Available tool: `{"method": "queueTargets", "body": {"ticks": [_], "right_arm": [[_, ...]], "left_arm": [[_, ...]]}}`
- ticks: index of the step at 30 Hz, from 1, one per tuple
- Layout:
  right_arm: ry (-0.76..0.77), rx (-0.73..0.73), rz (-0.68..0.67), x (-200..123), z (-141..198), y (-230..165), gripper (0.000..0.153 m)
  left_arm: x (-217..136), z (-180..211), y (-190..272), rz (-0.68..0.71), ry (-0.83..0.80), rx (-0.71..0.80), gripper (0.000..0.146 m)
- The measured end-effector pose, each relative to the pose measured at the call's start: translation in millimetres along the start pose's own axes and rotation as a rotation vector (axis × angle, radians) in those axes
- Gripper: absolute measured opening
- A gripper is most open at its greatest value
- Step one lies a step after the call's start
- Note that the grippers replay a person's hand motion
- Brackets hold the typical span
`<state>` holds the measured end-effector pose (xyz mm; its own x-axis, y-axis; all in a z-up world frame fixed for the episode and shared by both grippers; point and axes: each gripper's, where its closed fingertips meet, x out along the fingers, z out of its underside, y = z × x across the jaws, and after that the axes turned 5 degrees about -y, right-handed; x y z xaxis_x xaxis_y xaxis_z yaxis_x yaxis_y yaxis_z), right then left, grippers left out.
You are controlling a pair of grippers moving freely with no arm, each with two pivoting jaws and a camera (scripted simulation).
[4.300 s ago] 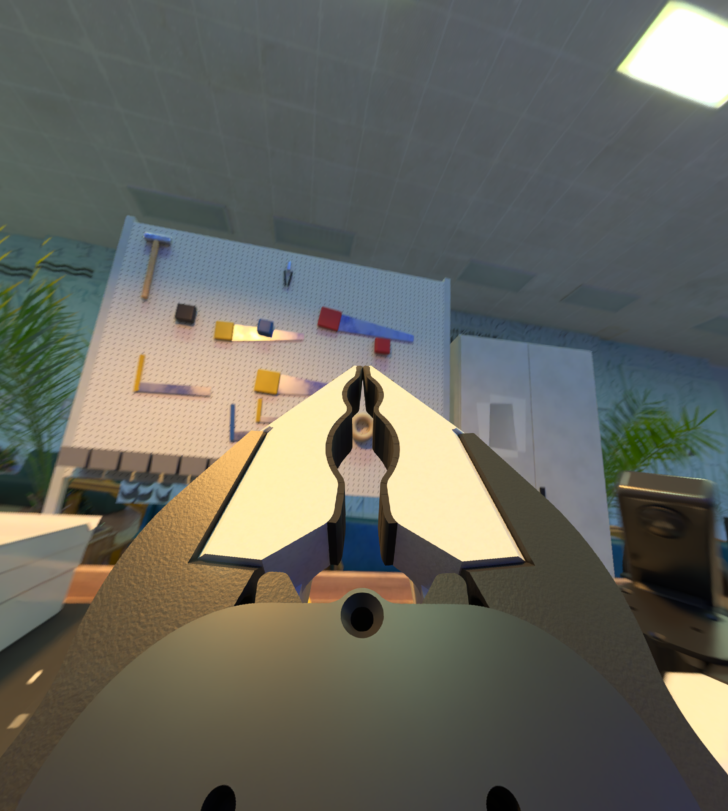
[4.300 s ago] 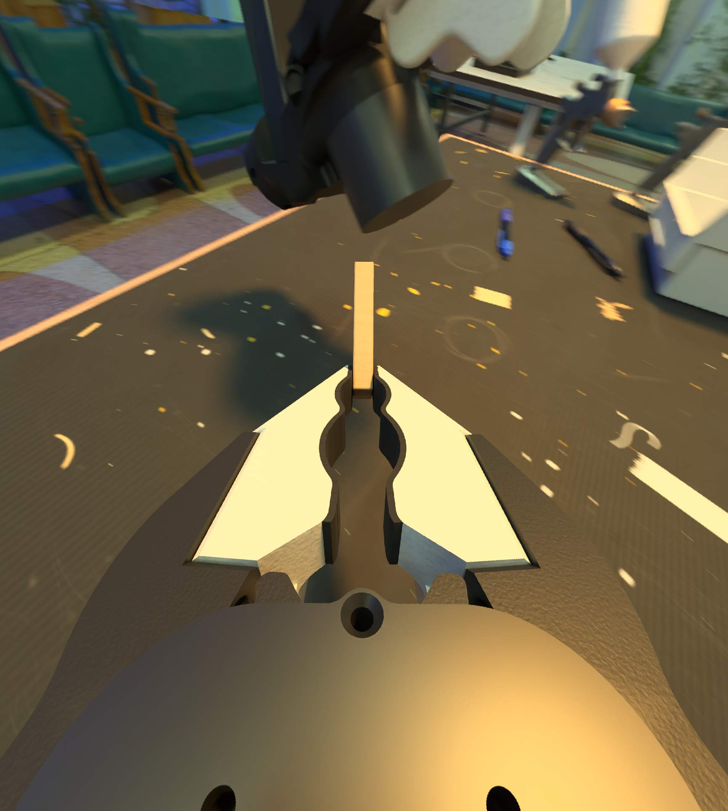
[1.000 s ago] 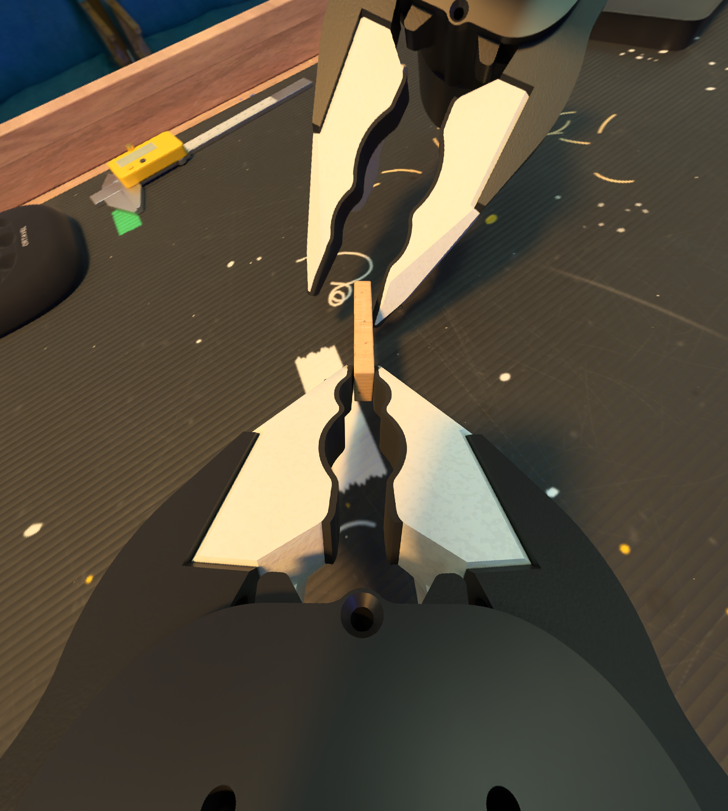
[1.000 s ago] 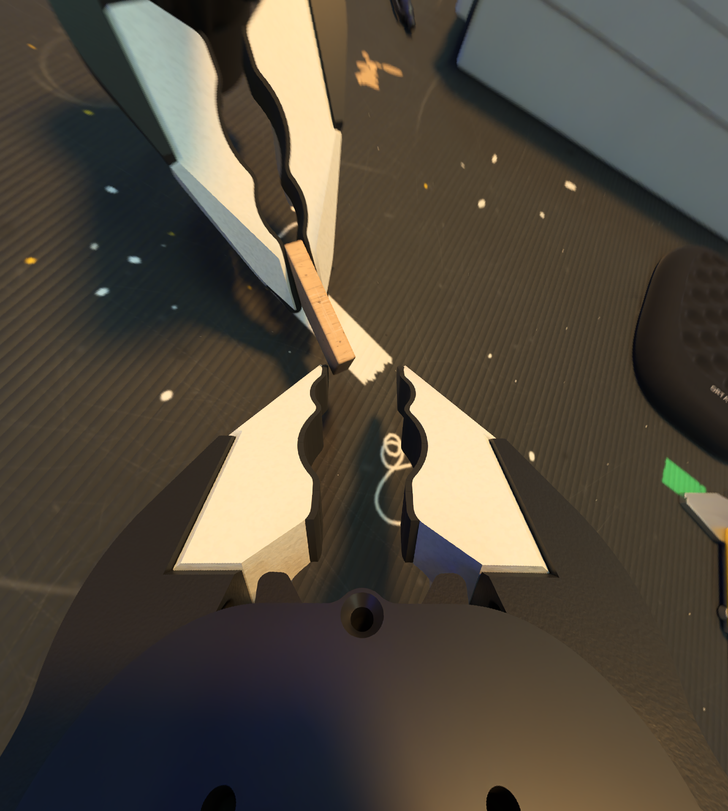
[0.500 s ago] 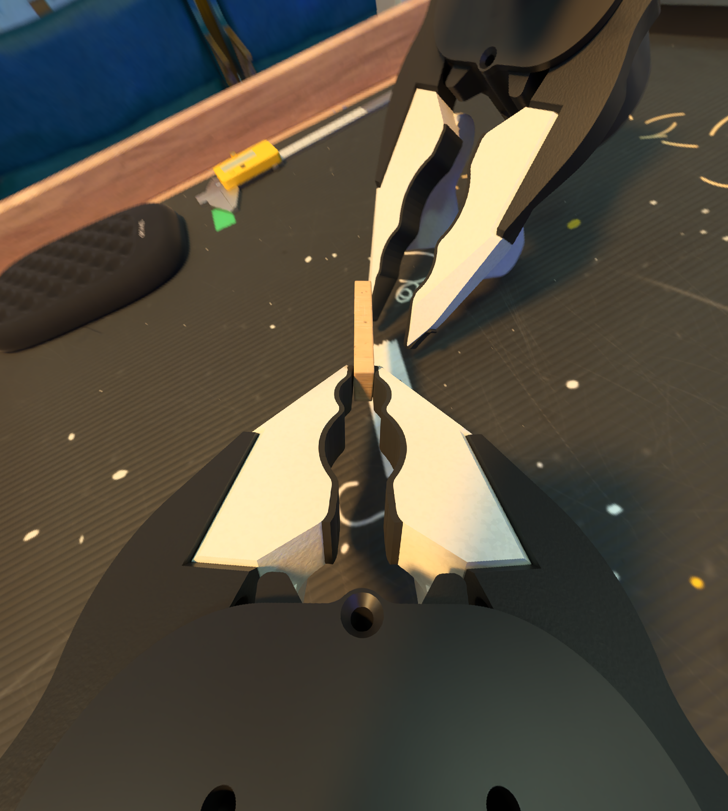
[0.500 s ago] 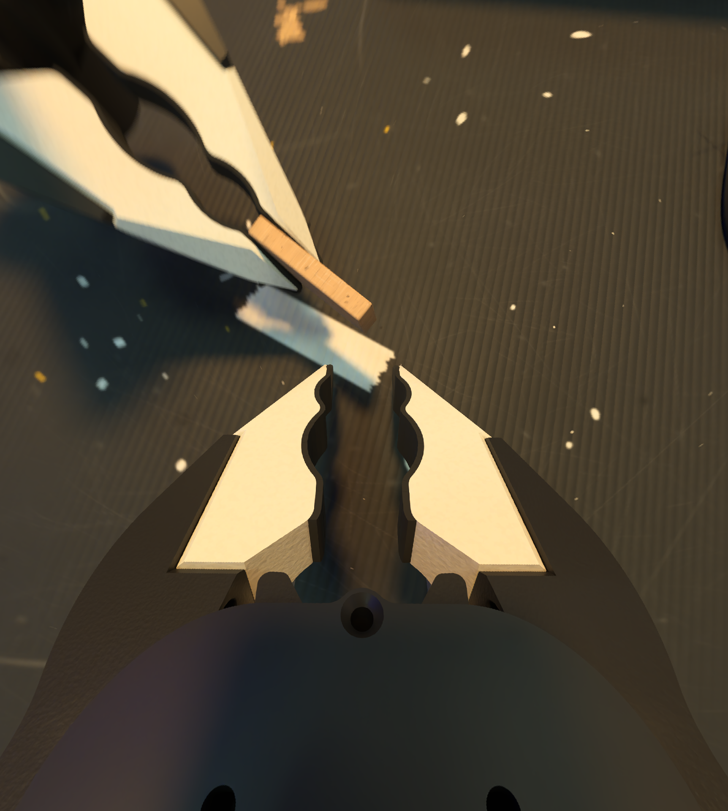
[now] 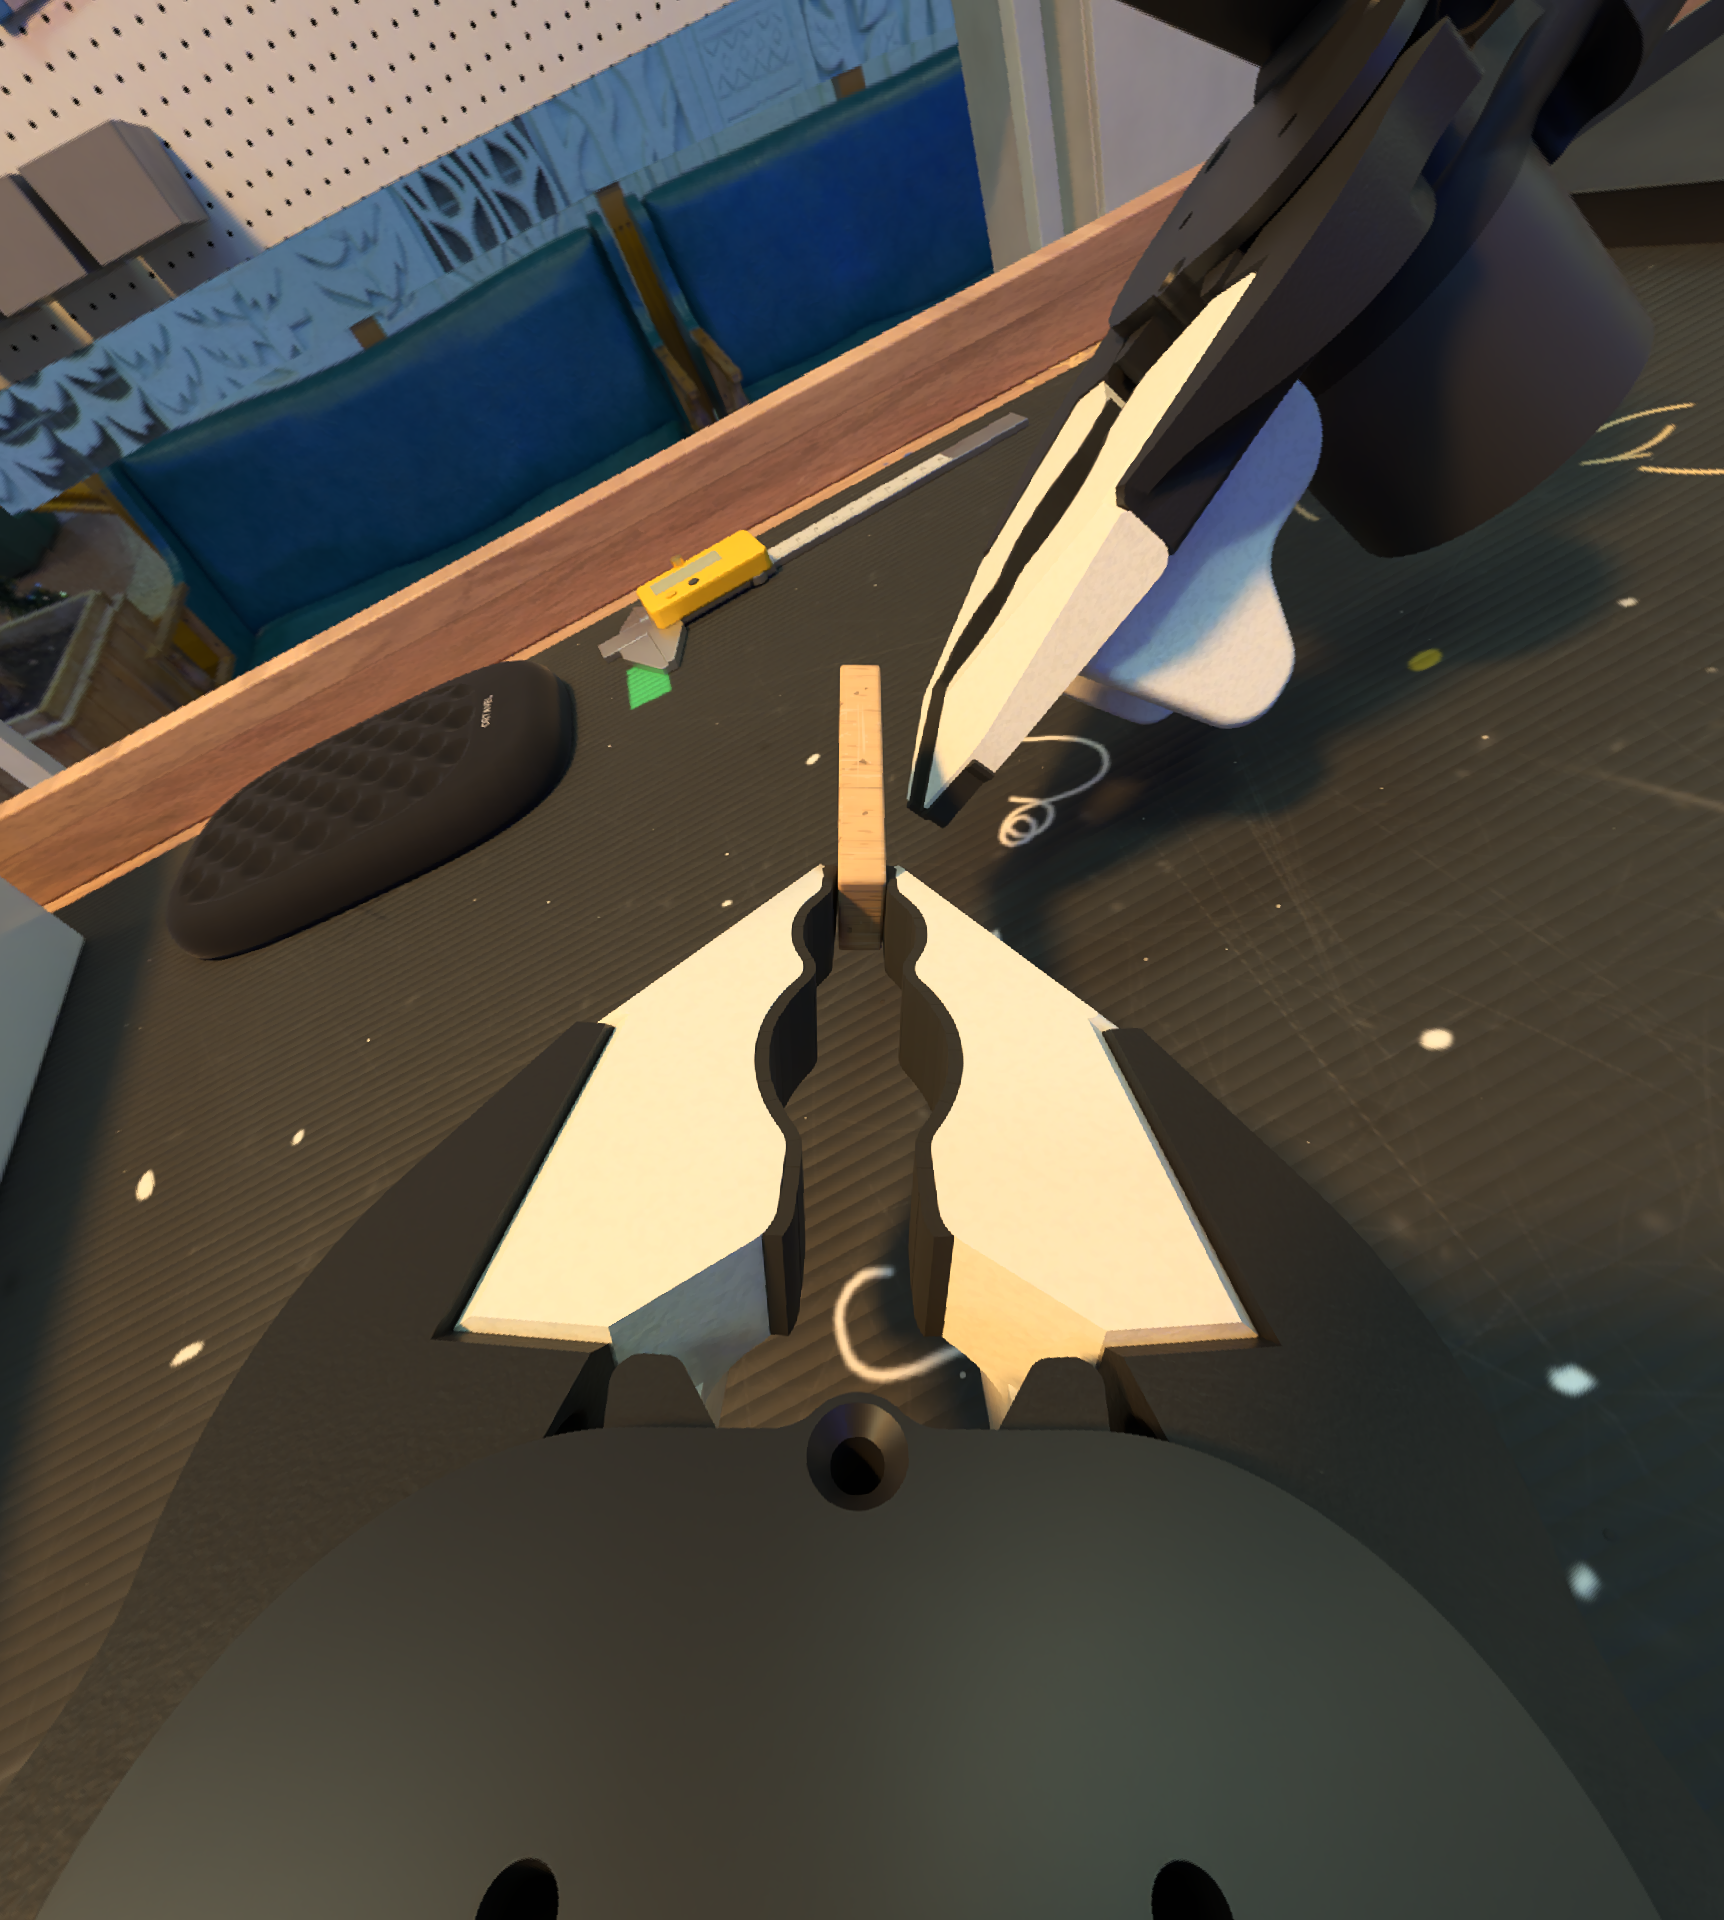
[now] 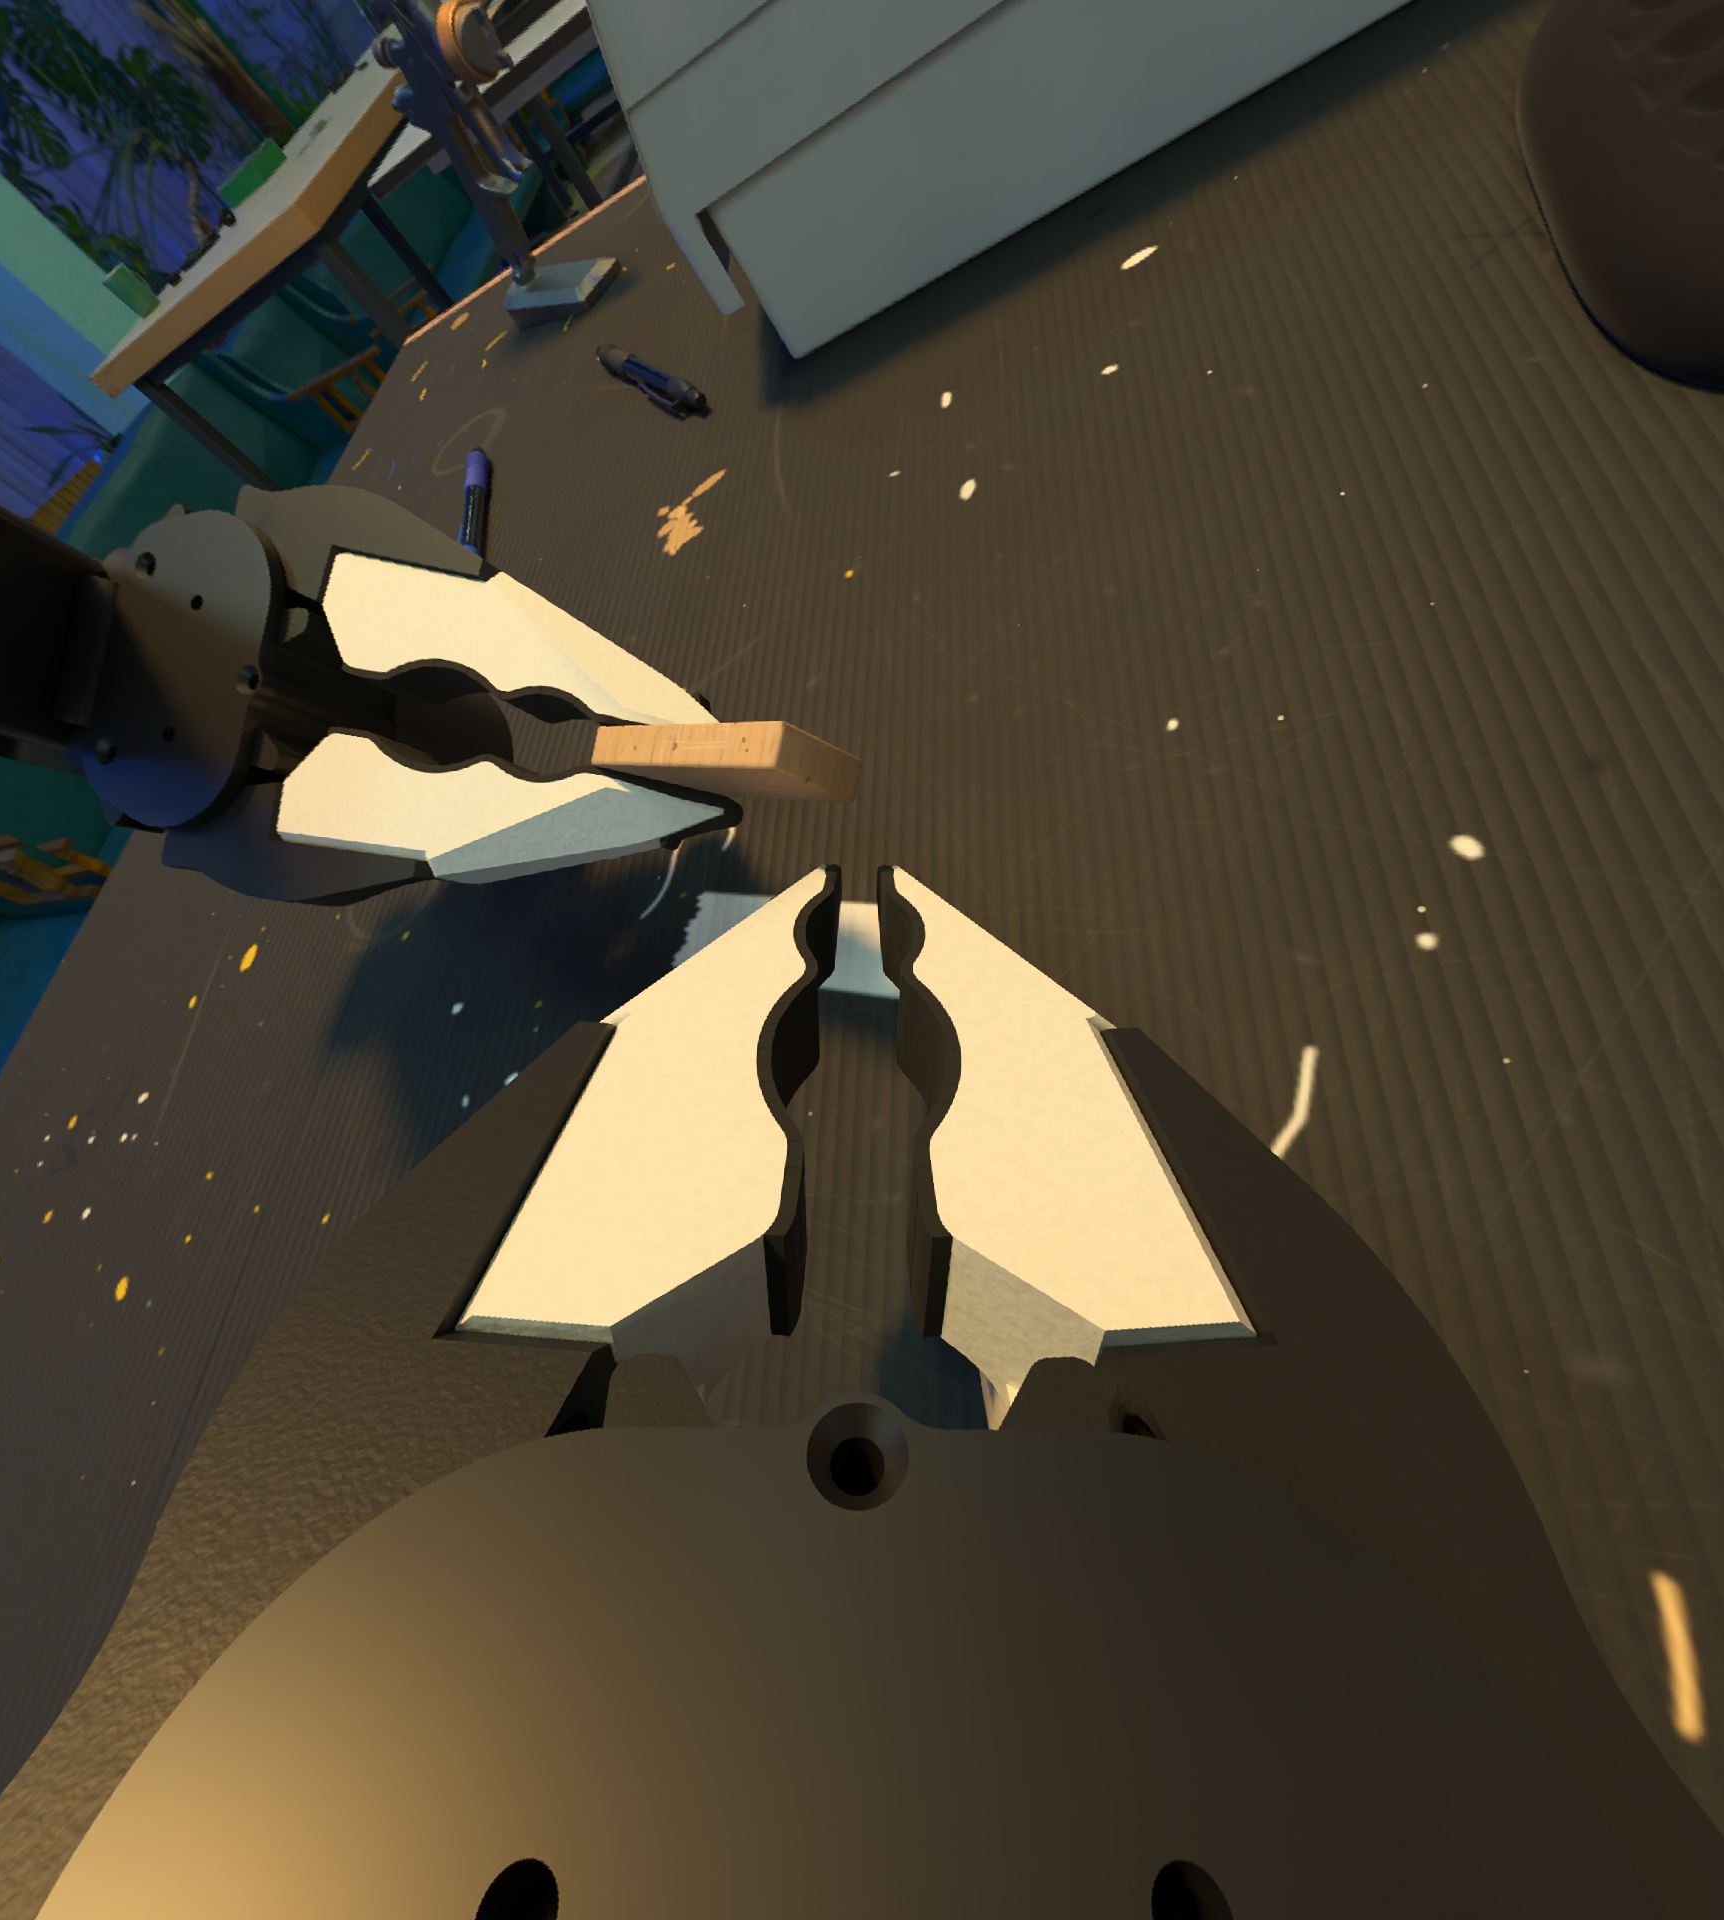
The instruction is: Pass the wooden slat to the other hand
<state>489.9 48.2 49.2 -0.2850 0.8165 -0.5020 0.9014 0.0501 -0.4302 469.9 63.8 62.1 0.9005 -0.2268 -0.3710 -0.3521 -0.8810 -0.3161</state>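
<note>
The wooden slat is a short light-brown strip. My left gripper is shut on its near end and holds it above the dark mat, with the far end sticking out free. In the right wrist view the slat juts to the right out of the left gripper. My right gripper is empty, its jaws almost closed, and sits just below and apart from the slat's free end. In the left wrist view the right gripper hangs tip-down just right of the slat.
A black dimpled pad and a yellow caliper lie near the table's wooden edge. A white drawer box and two pens lie farther off. A white strip lies on the mat under my right gripper.
The slat went from my right gripper to my left. In the last second my right gripper closed its jaws and swung off to the side of the slat's free end.
</note>
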Motion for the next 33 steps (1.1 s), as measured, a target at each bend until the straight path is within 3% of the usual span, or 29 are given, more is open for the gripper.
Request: {"method": "queueTargets", "body": {"ticks": [16, 27, 33], "right_arm": [[0.045, -0.028, 0.008, -1.8, -1.8, -6.5, 0.007], [0.007, -0.374, 0.226, -2.9, 0.0, -0.7, 0.006], [0.038, -0.21, 0.117, -4.1, -2.1, -3.8, 0.007]], "left_arm": [[1.5, -2.5, -1.0, -0.047, 0.014, 0.031, 0.008], [3.2, 0.3, 0.4, 0.079, -0.024, -0.119, 0.007], [2.1, -5.4, -0.7, 0.023, 0.026, -0.056, 0.008]]}}
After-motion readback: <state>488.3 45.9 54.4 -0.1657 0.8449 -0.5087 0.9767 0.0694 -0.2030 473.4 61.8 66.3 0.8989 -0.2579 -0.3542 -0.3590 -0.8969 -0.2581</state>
